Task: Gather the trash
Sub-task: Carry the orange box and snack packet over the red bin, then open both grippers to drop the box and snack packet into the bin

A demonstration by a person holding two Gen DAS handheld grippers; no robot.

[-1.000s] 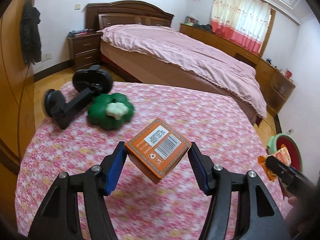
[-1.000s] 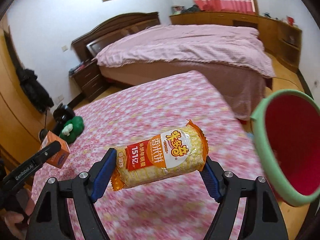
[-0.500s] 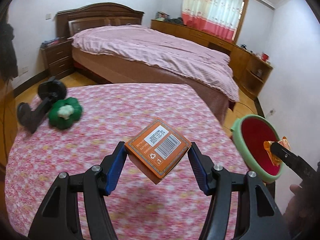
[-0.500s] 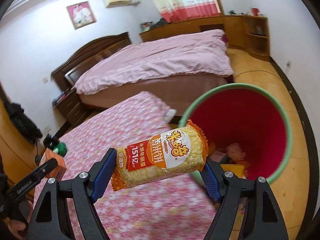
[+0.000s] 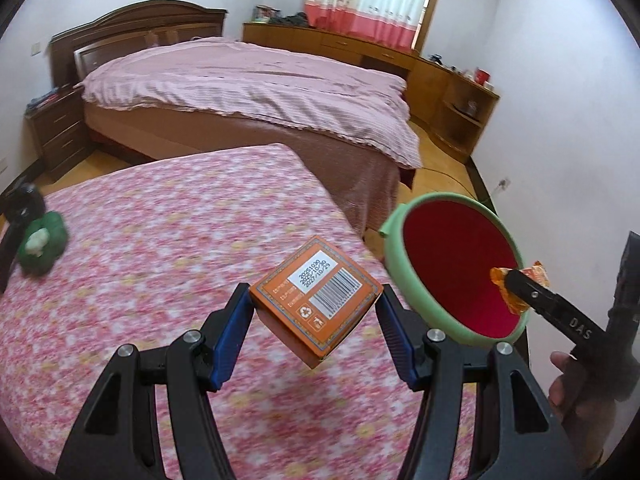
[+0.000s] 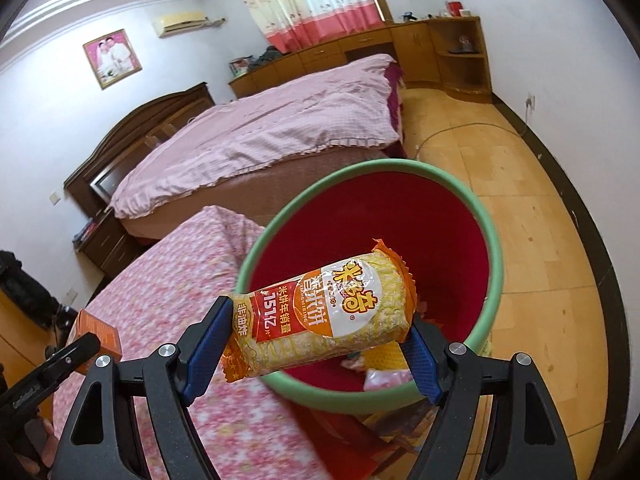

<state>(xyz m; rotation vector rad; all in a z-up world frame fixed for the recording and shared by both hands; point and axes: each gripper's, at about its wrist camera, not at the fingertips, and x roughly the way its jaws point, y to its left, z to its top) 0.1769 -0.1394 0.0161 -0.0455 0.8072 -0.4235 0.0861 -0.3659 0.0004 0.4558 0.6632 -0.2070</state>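
My left gripper (image 5: 316, 316) is shut on a small orange carton (image 5: 316, 300) with a barcode, held above the pink flowered table (image 5: 160, 240) near its right edge. A red bin with a green rim (image 5: 452, 276) stands just right of the table. My right gripper (image 6: 316, 328) is shut on a yellow and red rice cracker packet (image 6: 324, 312), which hangs over the open bin (image 6: 400, 240). Wrappers lie at the bin's bottom. In the left wrist view the right gripper (image 5: 516, 286) shows over the bin's far side with the packet end (image 5: 538, 272) in it.
A green plush toy (image 5: 40, 240) and a black stand (image 5: 20, 204) lie at the table's far left. A bed with a pink cover (image 5: 248, 88) fills the room behind. Wooden cabinets (image 5: 452, 88) line the far wall. Bare wooden floor (image 6: 540, 220) lies beyond the bin.
Both grippers have swung right across the table toward the bin, each keeping its item. The packet now hangs over the bin's opening; the carton has neared the table's right edge.
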